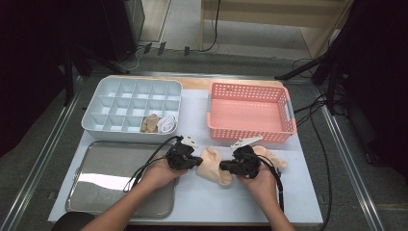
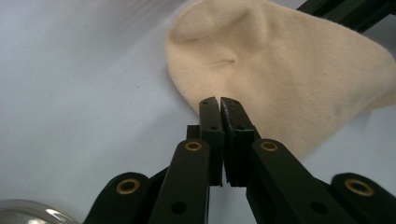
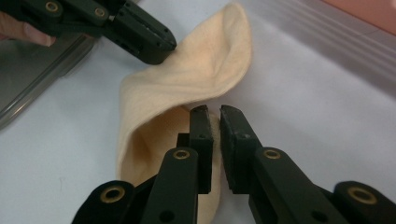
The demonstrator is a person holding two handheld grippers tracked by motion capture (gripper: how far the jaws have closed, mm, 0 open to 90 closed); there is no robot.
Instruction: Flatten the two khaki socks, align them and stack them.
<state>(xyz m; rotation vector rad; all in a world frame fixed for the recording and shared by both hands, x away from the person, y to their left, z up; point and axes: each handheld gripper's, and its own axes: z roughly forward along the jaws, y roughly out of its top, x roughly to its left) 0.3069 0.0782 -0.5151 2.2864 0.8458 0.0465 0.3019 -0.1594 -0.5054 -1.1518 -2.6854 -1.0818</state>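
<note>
- Sock (image 1: 213, 165) lies on the white mat (image 1: 202, 197), in front of the pink basket (image 1: 250, 113) and just right of the tray (image 1: 120, 178). A second sock (image 1: 272, 156) lies behind my right hand.
- My left gripper (image 2: 219, 105) has its jaws pressed tight together on the sock's edge. I see almost no gap between them.
- My right gripper (image 3: 214, 114) has pinched the other edge. A thin strip of cloth shows between its jaws, so it holds the sock too.
- The left bite looks very small. I think the cloth could slip out if I pull too hard.
- If my hands pull apart fast, the sock may stretch and pop free from one side.
- If I lift with one hand alone, the sock may hang and twist, and folding it would get hard.
- The bin (image 1: 132, 108) with small boxes already has two rolled socks. A floppy sock may not fit in a box.
</note>
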